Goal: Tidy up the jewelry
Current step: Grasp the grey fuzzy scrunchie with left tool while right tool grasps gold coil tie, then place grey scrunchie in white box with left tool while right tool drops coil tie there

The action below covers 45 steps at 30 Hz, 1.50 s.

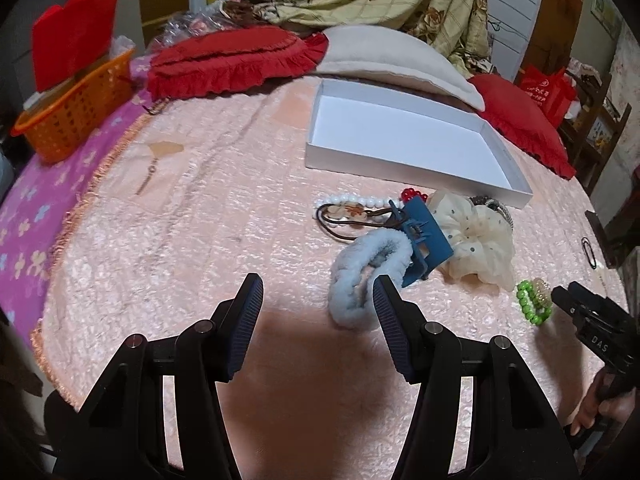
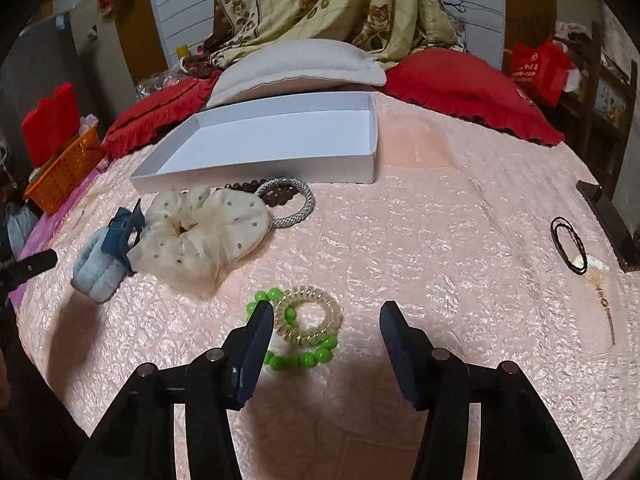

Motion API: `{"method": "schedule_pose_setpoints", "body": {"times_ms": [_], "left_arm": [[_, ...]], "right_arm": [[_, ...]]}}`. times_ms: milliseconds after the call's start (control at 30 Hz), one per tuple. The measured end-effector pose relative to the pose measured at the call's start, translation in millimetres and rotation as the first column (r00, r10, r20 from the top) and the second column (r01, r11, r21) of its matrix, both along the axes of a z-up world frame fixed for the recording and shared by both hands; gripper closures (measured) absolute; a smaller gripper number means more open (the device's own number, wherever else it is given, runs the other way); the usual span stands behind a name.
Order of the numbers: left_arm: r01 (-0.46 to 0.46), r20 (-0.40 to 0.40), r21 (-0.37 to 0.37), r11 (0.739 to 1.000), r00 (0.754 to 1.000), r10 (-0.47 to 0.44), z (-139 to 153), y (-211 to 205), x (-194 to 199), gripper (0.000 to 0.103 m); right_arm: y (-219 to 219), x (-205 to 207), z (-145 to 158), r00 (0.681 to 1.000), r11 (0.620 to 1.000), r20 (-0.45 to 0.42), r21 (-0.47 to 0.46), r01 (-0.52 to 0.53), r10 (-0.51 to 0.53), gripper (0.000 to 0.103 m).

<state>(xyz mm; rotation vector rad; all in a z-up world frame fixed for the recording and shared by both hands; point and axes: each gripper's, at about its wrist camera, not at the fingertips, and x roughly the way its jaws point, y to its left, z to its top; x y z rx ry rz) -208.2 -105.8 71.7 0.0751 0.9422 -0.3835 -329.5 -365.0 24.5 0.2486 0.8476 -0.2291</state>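
Note:
An empty white box (image 1: 404,136) (image 2: 272,136) lies on the pink bedspread. In front of it is a pile: a pale blue fluffy scrunchie (image 1: 360,276) (image 2: 98,272), a blue claw clip (image 1: 424,236) (image 2: 120,232), a cream dotted scrunchie (image 1: 476,236) (image 2: 200,236), a pearl bracelet (image 1: 352,201), a silver bangle (image 2: 296,204) and dark beads (image 2: 276,196). A green bead bracelet (image 2: 300,356) (image 1: 530,304) and a gold spiral hair tie (image 2: 310,316) lie between the fingers of my open right gripper (image 2: 326,312). My left gripper (image 1: 316,288) is open, its right finger against the blue scrunchie.
An orange basket (image 1: 72,112) stands at the far left. Red cushions (image 1: 236,60) (image 2: 472,88) and a white pillow (image 2: 296,64) lie behind the box. Black hair ties (image 2: 568,244) and a dark stand (image 2: 608,220) sit at the right edge.

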Motion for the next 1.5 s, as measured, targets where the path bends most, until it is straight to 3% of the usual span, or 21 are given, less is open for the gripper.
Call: {"method": "schedule_pose_setpoints", "body": {"times_ms": [67, 200, 367, 433, 467, 500, 533, 667, 967, 1233, 1400, 1500], "left_arm": [[0.02, -0.023, -0.012, 1.0, 1.0, -0.02, -5, -3, 5, 0.046], [0.067, -0.07, -0.028, 0.997, 0.995, -0.069, -18, -14, 15, 0.046], [0.114, -0.114, -0.032, 0.993, 0.987, -0.117, -32, -26, 28, 0.046], [0.126, -0.135, -0.036, 0.991, 0.982, -0.13, -39, -30, 33, 0.046], [0.134, -0.149, -0.043, 0.99, 0.979, -0.139, -42, -31, 34, 0.048], [0.142, -0.162, -0.062, 0.988, 0.975, -0.151, -44, -32, 35, 0.069], [0.147, -0.171, -0.077, 0.986, 0.972, -0.159, -44, -32, 34, 0.082], [0.15, -0.16, -0.1, 0.984, 0.973, -0.165, -32, -29, 26, 0.083], [0.187, -0.043, -0.22, 0.957, 0.979, -0.201, 36, 0, 11, 0.083], [0.161, -0.074, -0.22, 0.962, 0.981, -0.181, 60, -10, 76, 0.083], [0.162, -0.073, -0.156, 0.974, 0.982, -0.175, 61, -39, 130, 0.083], [0.168, -0.087, -0.109, 0.98, 0.98, -0.178, 48, -63, 171, 0.083]], "right_arm": [[-3, 5, -3, 1.0, 1.0, -0.019, 0.005, -0.009, 0.009, 0.061], [0, 18, -13, 0.997, 0.999, -0.07, -0.03, -0.03, 0.028, 0.065], [0, 23, -21, 0.995, 0.999, -0.096, -0.039, -0.028, 0.024, 0.066], [-1, 25, -21, 0.995, 0.999, -0.095, -0.04, -0.029, 0.025, 0.072], [0, 25, -21, 0.995, 0.999, -0.095, -0.041, -0.034, 0.03, 0.08], [0, 25, -21, 0.995, 0.998, -0.095, -0.04, -0.04, 0.036, 0.089], [2, 26, -20, 0.994, 0.998, -0.099, -0.036, -0.046, 0.043, 0.09], [3, 25, -14, 0.996, 0.999, -0.071, -0.01, -0.049, 0.048, 0.093], [9, 32, 39, 0.996, 0.997, 0.058, 0.035, -0.069, 0.067, 0.093], [12, 95, 71, 0.99, 0.992, 0.098, 0.056, -0.109, 0.103, 0.093], [-7, 157, 67, 0.995, 0.987, 0.067, 0.135, -0.082, 0.073, 0.093], [-17, 192, 59, 0.997, 0.984, 0.04, 0.164, -0.065, 0.06, 0.093]]}}
